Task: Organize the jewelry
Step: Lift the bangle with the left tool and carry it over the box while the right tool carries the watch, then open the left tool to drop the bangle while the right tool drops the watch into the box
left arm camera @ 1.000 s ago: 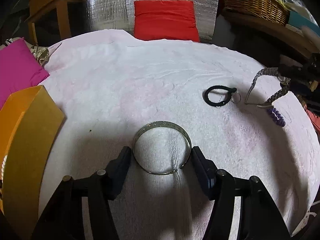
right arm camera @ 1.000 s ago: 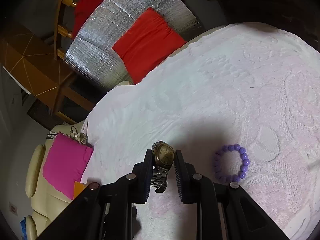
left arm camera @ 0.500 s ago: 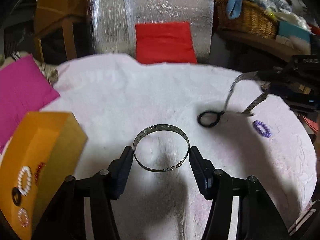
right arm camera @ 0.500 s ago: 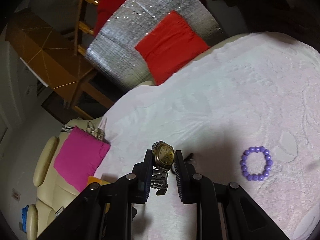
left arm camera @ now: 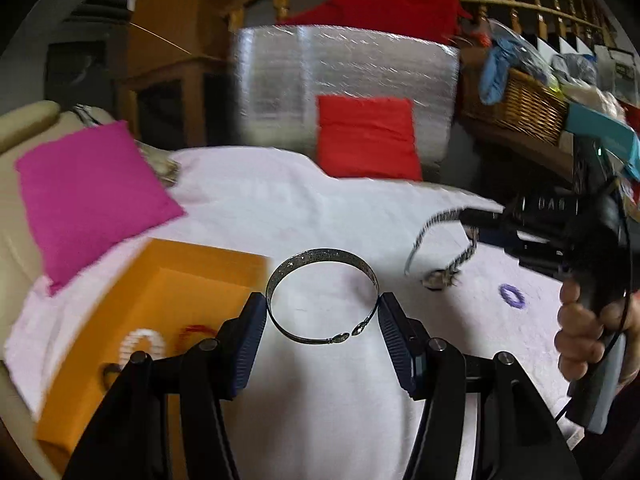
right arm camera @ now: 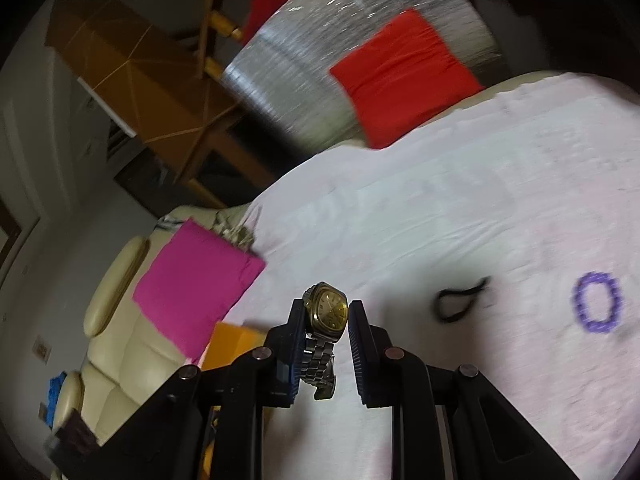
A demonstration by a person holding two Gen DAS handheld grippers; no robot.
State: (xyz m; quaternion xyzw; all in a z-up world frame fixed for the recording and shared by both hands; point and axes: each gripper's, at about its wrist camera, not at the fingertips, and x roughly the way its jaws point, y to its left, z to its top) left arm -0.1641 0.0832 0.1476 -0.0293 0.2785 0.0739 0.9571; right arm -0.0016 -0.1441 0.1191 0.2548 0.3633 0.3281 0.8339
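Left gripper: my left gripper [left arm camera: 322,316] clamps a silver cuff bangle [left arm camera: 322,298] across its width, one pad on each side, lifted clear of the pink-white cloth [left arm camera: 320,208].
Right gripper: my right gripper [right arm camera: 323,320] carries a gold-faced wristwatch [right arm camera: 328,312] by its case, the metal band hanging below; the watch lies against the left pad, and I cannot tell whether the right pad touches it.
Orange box: the orange box [left arm camera: 168,292] sits just left of the bangle; in it I see a white bead bracelet [left arm camera: 143,345], something red [left arm camera: 195,330] and a dark piece near the edge, too blurred to name.
Done so far: by my reading, those pieces in the box are sorted.
Left to do: bangle and watch are in the air, not yet in the box; the black cord loop [right arm camera: 460,300] and the purple bead bracelet [right arm camera: 598,302] lie on the cloth, well apart from the box.
Change, left view: a second ago the bangle lay flat on the cloth between my pads; now it is raised and the box has swung in close beside it.
Change, right view: the watch sits in the same hold, while the purple bracelet has slid far off to the right and the black loop has come into view.
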